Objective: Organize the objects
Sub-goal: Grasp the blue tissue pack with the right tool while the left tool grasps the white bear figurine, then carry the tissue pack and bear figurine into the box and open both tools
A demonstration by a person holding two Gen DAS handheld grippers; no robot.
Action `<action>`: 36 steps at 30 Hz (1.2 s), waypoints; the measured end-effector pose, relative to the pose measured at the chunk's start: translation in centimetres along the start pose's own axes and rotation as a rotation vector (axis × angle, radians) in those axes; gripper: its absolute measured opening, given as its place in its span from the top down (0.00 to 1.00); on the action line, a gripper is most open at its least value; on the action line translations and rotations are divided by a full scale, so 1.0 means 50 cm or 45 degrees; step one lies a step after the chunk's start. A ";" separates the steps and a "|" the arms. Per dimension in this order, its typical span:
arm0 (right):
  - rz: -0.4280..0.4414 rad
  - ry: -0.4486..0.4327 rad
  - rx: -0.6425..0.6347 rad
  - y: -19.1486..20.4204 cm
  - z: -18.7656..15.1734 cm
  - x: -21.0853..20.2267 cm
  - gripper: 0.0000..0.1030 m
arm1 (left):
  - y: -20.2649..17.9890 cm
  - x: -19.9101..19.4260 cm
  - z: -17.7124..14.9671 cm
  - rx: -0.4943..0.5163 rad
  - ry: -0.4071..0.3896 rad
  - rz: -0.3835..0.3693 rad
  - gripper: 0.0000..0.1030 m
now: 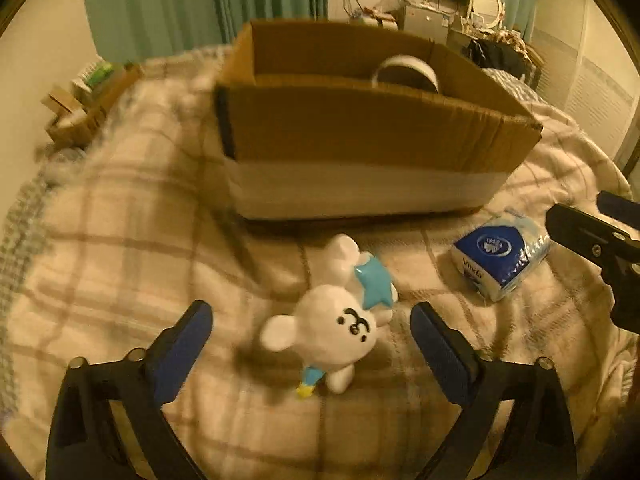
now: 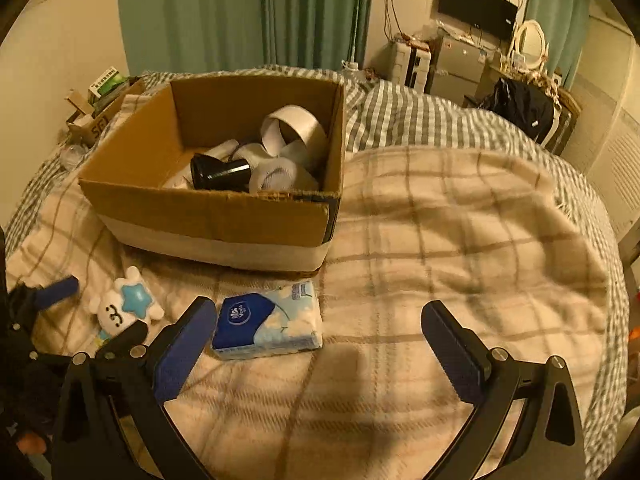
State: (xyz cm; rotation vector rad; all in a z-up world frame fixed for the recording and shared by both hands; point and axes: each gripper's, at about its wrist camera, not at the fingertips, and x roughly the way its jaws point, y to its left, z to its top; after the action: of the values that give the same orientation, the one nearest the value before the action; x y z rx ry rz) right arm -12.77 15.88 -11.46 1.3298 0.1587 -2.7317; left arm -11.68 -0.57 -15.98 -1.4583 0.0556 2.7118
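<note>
On the plaid cream blanket (image 2: 460,240), the left gripper (image 1: 312,340) hangs with its blue-padded fingers spread wide on either side of the small white plush toy with a blue star (image 1: 332,320), not touching it. Behind stands the open brown cardboard box (image 2: 212,216). Further right lies the blue-and-white tissue pack (image 2: 268,320), just beside the right gripper (image 2: 320,344), whose jaws also gape empty.
</note>
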 end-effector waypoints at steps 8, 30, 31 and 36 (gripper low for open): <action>0.014 0.055 0.017 0.016 -0.003 0.062 0.00 | 0.008 0.002 -0.013 -0.003 -0.005 -0.009 0.39; -0.100 0.079 -0.239 0.097 -0.040 0.063 0.29 | 0.012 -0.084 -0.028 0.023 -0.077 0.030 0.39; -0.105 0.055 -0.242 0.102 -0.039 0.052 0.29 | 0.015 -0.097 -0.033 0.013 -0.082 0.028 0.39; -0.080 -0.047 -0.228 0.114 -0.036 -0.036 0.29 | 0.028 -0.159 -0.054 -0.002 -0.080 0.042 0.39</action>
State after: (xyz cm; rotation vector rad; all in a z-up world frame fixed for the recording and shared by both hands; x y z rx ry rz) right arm -9.51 10.58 -11.45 1.2462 0.4380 -2.7151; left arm -5.17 -2.45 -10.82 -1.3833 0.0750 2.7827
